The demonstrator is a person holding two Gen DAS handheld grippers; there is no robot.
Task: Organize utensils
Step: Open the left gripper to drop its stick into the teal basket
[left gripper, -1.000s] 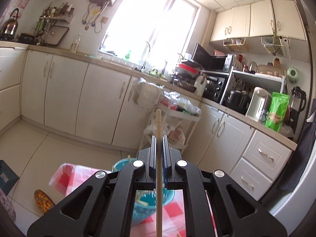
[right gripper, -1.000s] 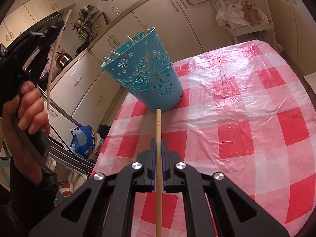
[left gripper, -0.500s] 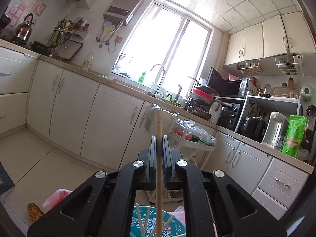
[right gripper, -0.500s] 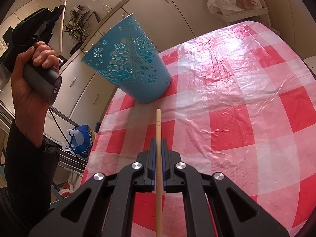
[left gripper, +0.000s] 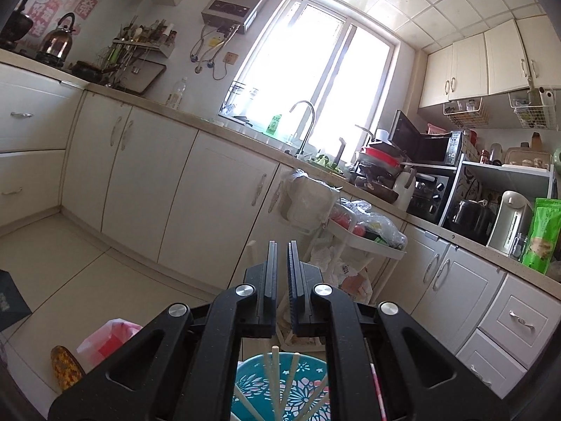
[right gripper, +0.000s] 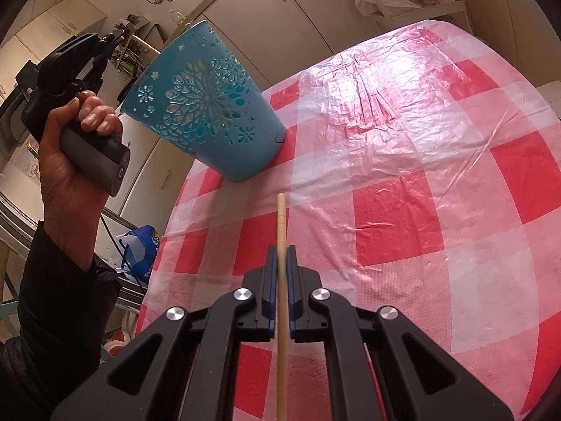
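A blue cut-out utensil holder [right gripper: 207, 105] stands on the red-checked tablecloth [right gripper: 403, 210]. From above, in the left wrist view, the holder [left gripper: 298, 389] contains several wooden chopsticks [left gripper: 275, 382]. My left gripper [left gripper: 281, 245] is above the holder, its jaws slightly apart and empty. In the right wrist view the left gripper [right gripper: 105, 40] is held by a hand beside the holder's rim. My right gripper [right gripper: 280, 251] is shut on a wooden chopstick [right gripper: 280, 231] that points toward the holder's base.
White kitchen cabinets [left gripper: 210, 203] and a counter with a sink tap [left gripper: 305, 119] run behind. A cart with plastic bags [left gripper: 364, 231] stands near the table. A blue bag [right gripper: 140, 256] lies on the floor left of the table.
The chopstick that the left gripper held is gone from its jaws, which have parted; chopsticks now stand in the holder below. The right gripper has moved slightly closer to the holder, still gripping its chopstick.
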